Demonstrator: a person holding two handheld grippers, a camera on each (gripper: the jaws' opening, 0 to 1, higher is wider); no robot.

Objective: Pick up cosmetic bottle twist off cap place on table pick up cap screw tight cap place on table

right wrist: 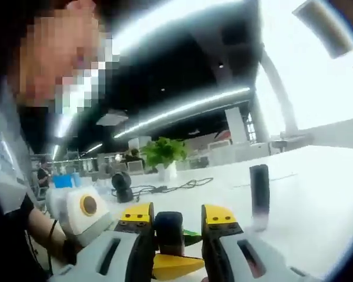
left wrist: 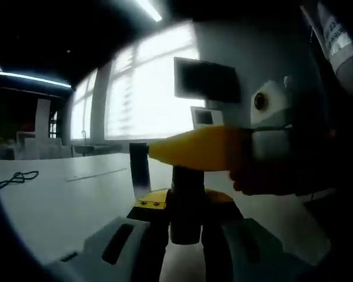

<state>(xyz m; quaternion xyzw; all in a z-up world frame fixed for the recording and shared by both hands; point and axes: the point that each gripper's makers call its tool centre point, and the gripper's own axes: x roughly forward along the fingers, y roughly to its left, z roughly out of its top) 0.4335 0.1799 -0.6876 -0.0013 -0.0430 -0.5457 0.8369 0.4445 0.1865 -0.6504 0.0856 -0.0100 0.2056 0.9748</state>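
Note:
My left gripper (left wrist: 185,202) is shut on a dark cosmetic bottle (left wrist: 185,220), held upright above the white table (left wrist: 59,205). My right gripper (left wrist: 188,154) comes in from the right, and its yellow jaw lies across the bottle's top. In the right gripper view, my right gripper (right wrist: 170,220) is shut on the bottle's dark cap (right wrist: 169,230), with a yellow-tipped jaw on each side. The left gripper's yellow jaw (right wrist: 170,265) shows just beneath it.
A slim dark tube (left wrist: 139,170) (right wrist: 259,194) stands on the table beyond the bottle. Farther back lie a black cable (left wrist: 15,176) (right wrist: 165,188) and a potted plant (right wrist: 165,154). A person's arm (right wrist: 44,235) is at the left. Bright windows (left wrist: 147,94) are behind.

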